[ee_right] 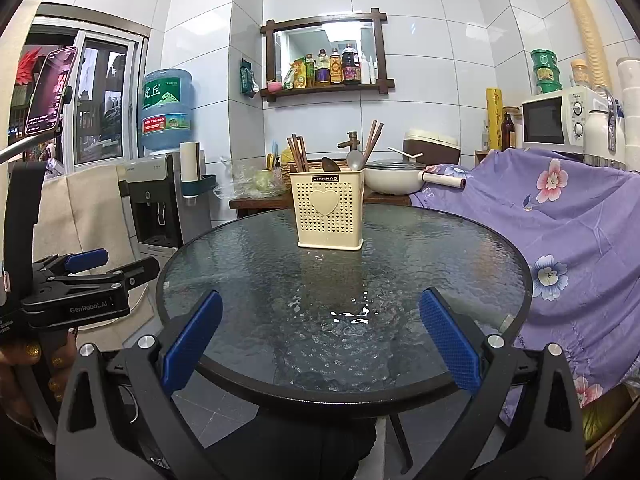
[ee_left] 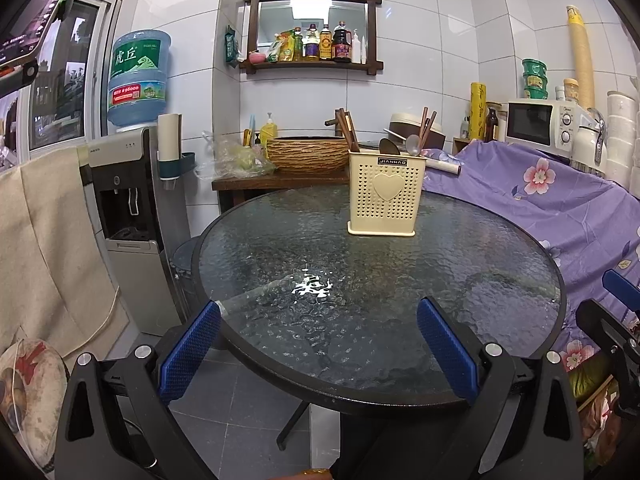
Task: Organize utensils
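Observation:
A cream perforated utensil holder (ee_left: 382, 194) with a heart on its front stands upright at the far side of the round glass table (ee_left: 280, 344); it also shows in the right wrist view (ee_right: 330, 210). Brown chopsticks (ee_left: 348, 128) and two spoons (ee_left: 414, 144) stick out of its top. My left gripper (ee_left: 320, 310) is open and empty over the table's near edge. My right gripper (ee_right: 322, 304) is open and empty, also over the near edge. The left gripper's body shows at the left of the right wrist view (ee_right: 86, 264).
A water dispenser (ee_left: 128, 208) stands left of the table. A purple floral cloth (ee_left: 540, 204) covers furniture on the right, with a microwave (ee_left: 538, 124) behind it. A wooden counter with a woven basin (ee_left: 306, 154) and a white pot (ee_right: 394, 178) is behind the table.

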